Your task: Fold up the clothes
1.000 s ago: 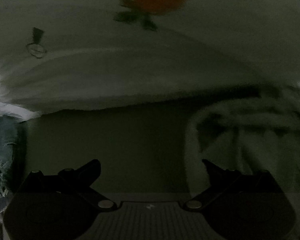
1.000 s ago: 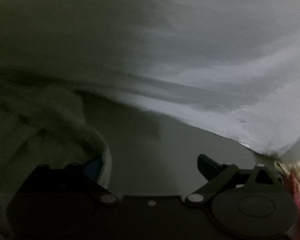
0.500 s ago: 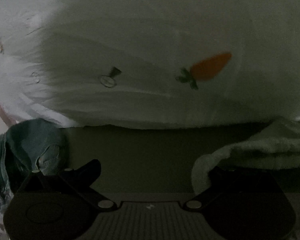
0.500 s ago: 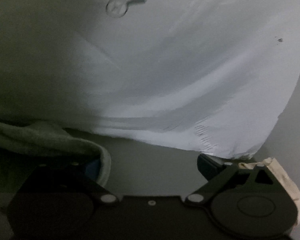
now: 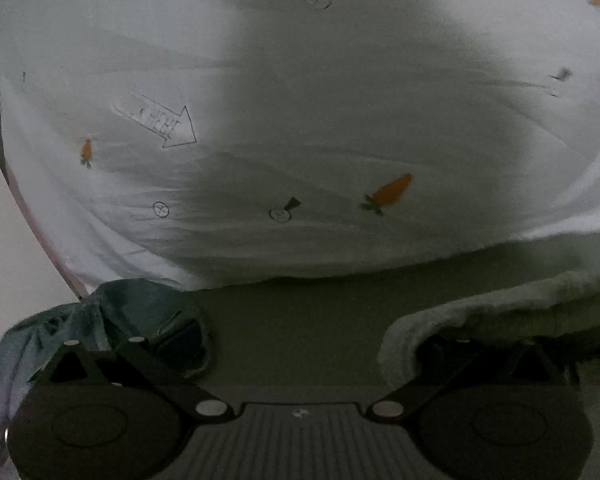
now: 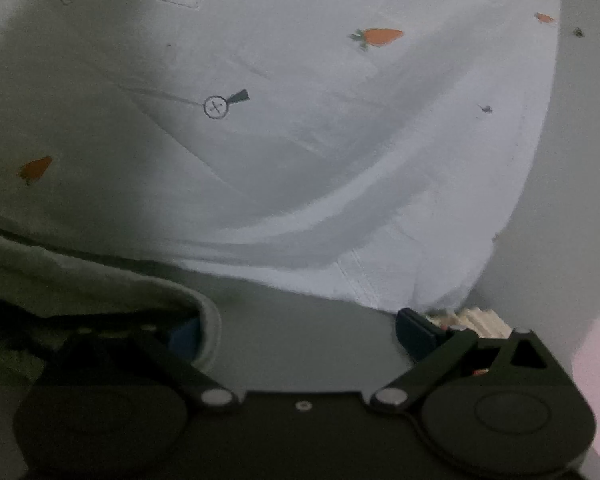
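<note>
A white cloth with small orange carrot prints lies spread ahead of both grippers; it also fills the right wrist view. A pale fleecy garment drapes over the right finger of my left gripper. The same garment drapes over the left finger of my right gripper. Both grippers stand wide open just short of the white cloth's near hem. A blue denim garment lies bunched at my left gripper's left finger.
A cream folded item lies by my right gripper's right finger. A pink item shows at the right edge. A grey-green surface shows between the fingers and the cloth hem.
Both views have pulled back from the white cloth, so more of it shows. The carrot print has slid down the left wrist view. The fingers have stayed wide apart.
</note>
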`<state>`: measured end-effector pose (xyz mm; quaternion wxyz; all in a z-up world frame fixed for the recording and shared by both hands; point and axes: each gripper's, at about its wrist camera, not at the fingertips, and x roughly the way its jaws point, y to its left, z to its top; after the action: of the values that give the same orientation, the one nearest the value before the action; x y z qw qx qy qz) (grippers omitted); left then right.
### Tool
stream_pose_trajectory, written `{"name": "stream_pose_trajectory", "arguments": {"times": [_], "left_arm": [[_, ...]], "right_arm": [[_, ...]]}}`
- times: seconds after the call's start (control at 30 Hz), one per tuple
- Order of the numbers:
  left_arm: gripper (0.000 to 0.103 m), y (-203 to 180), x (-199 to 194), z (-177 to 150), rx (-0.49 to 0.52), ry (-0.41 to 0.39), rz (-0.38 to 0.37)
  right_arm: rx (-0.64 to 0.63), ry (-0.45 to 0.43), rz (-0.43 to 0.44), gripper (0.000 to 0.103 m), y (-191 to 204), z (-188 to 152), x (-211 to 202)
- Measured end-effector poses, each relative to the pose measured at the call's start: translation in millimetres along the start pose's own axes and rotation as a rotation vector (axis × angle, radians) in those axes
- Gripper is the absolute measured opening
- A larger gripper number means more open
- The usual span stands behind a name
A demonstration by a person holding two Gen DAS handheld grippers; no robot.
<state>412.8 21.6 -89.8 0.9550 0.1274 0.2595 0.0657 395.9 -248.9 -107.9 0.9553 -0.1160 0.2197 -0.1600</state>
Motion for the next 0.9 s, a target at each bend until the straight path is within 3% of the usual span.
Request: {"name": "stream_pose_trajectory", "arguments": {"times": [0.13, 0.3, 0.43, 0.57, 0.67, 0.8, 0.87, 0.9], "left_arm": [[0.103, -4.6, -13.5, -36.7, 0.08, 0.054, -0.033], [0.103, -9.5, -7.6, -53.2, 0.137, 0.14, -0.103], [0.103, -12.6, -1.4, -63.7, 0.178, 0.208, -0.161], [0.103, -12.7, 3.4, -71.0, 0.204, 0.273, -0.238], [0.103, 5.6, 0.7, -58.5, 0.131, 0.32, -0.42], [0.103, 34.8, -3.6, -46.6, -0.055, 0.32, -0.624], [0.103, 46.9, 2.2, -46.6, -0.138, 0.335, -0.664], [0.103, 48.5, 5.1, -47.7, -0.143, 0.346, -0.627]], "right_arm": [[-0.024, 0.061, -0.001, 0.101, -5.1, -33.6, -18.3], [-0.187, 0.204, 0.026, 0.101, 12.8, -79.8, -13.0], [-0.245, 0.248, 0.066, 0.101, 20.3, -95.8, -12.9], [-0.221, 0.241, 0.086, 0.101, 15.6, -90.3, -24.3], [-0.183, 0.241, 0.177, 0.101, 8.2, -81.7, -30.5], [-0.072, 0.238, 0.314, 0.101, -2.7, -72.7, -37.9], [-0.016, 0.236, 0.344, 0.101, -5.2, -67.1, -37.2], [0.005, 0.236, 0.347, 0.101, -5.2, -64.5, -36.0]]}}
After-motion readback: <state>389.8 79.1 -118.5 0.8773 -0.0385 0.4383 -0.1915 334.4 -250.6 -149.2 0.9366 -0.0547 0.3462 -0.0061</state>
